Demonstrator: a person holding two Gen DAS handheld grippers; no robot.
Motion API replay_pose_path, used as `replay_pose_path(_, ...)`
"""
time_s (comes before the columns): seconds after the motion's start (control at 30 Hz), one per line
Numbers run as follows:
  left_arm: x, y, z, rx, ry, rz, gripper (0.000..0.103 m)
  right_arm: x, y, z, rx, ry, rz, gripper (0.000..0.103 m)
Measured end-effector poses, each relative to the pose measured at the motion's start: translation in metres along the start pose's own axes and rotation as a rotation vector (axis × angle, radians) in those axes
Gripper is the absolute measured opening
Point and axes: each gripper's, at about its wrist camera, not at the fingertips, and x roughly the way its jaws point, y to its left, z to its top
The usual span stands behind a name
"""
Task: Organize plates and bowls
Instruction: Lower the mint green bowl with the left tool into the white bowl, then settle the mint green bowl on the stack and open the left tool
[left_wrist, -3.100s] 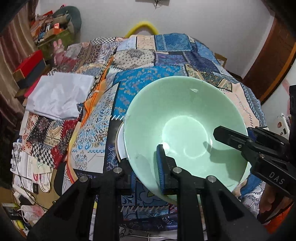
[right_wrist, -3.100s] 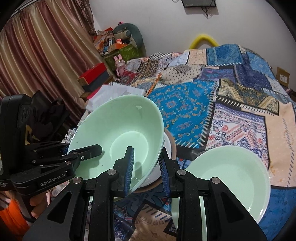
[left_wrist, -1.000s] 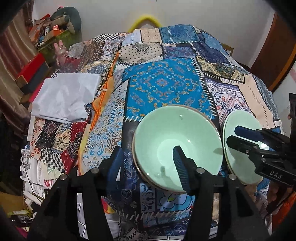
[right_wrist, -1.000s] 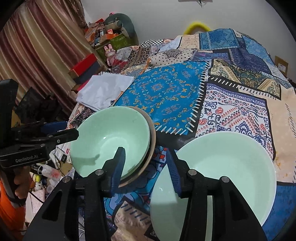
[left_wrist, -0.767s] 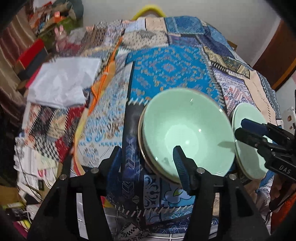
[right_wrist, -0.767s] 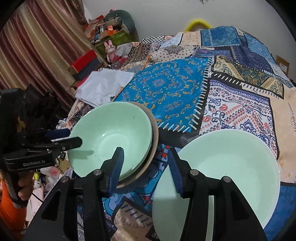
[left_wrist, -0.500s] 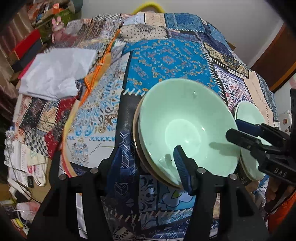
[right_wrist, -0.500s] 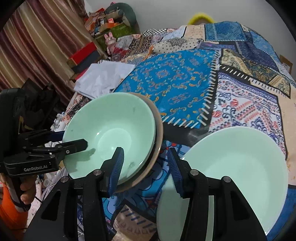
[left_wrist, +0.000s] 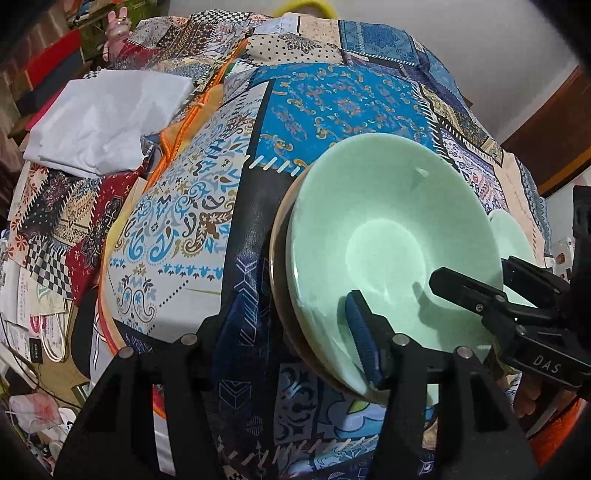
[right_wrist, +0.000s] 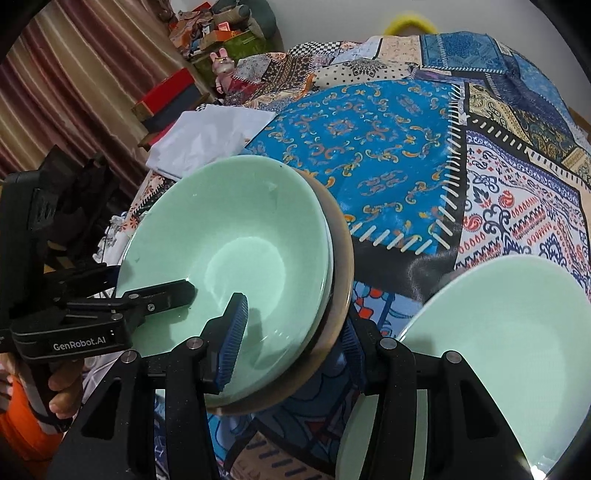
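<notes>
Bowls counted: two pale green ones in view, plus one brown-rimmed dish under the first. Green bowl (right_wrist: 236, 254) sits nested in the brown-rimmed dish (right_wrist: 341, 266), and this stack lies on the patchwork quilt (right_wrist: 388, 140) of the bed, near its front edge. Second green bowl (right_wrist: 491, 343) rests on the quilt to the right of the stack, apart from it, with a strip of quilt showing between them.

Right gripper (right_wrist: 291, 336): jaws spread wide, straddling the near-right rim of the stack; one blue-padded finger lies inside the green bowl, the other outside and below the brown rim. No squeeze on the rim is visible.

Left gripper (left_wrist: 295, 332): jaws also spread; the right finger (left_wrist: 364, 341) sits inside the green bowl (left_wrist: 388, 236) at its near rim, while the left finger is dark and hard to make out against the quilt (left_wrist: 332, 103), outside the brown-rimmed dish (left_wrist: 280, 258). In this view the right gripper (left_wrist: 476, 291) reaches over the bowl's right edge, with the second green bowl (left_wrist: 513, 236) partly hidden behind it.

Other items: one white folded cloth (left_wrist: 99, 118) on the left part of the bed; one pink rabbit figure (right_wrist: 223, 62) at the far left; striped curtain (right_wrist: 62, 92) beyond.
</notes>
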Motion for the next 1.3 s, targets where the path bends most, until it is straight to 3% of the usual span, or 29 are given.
replay_pose_path(0.13, -0.001, -0.01, 0.001, 0.031, 0.0, -0.02, 0.038, 0.002, 0.001, 0.002, 0.003, -0.002, -0.018, 0.046)
replay_pose_path(0.3, -0.003, -0.017, 0.002, 0.027, -0.013, 0.025, 0.038, 0.002, -0.003, 0.003, 0.031, -0.005, -0.019, 0.043)
replay_pose_path(0.7, -0.018, -0.029, 0.009, 0.013, -0.027, 0.032, 0.038, -0.01, -0.012, -0.001, 0.083, -0.024, -0.02, 0.039)
replay_pose_path(1.3, -0.063, -0.089, 0.014, 0.097, -0.118, -0.007, 0.038, -0.091, -0.026, -0.009, 0.09, -0.193, -0.072, 0.039)
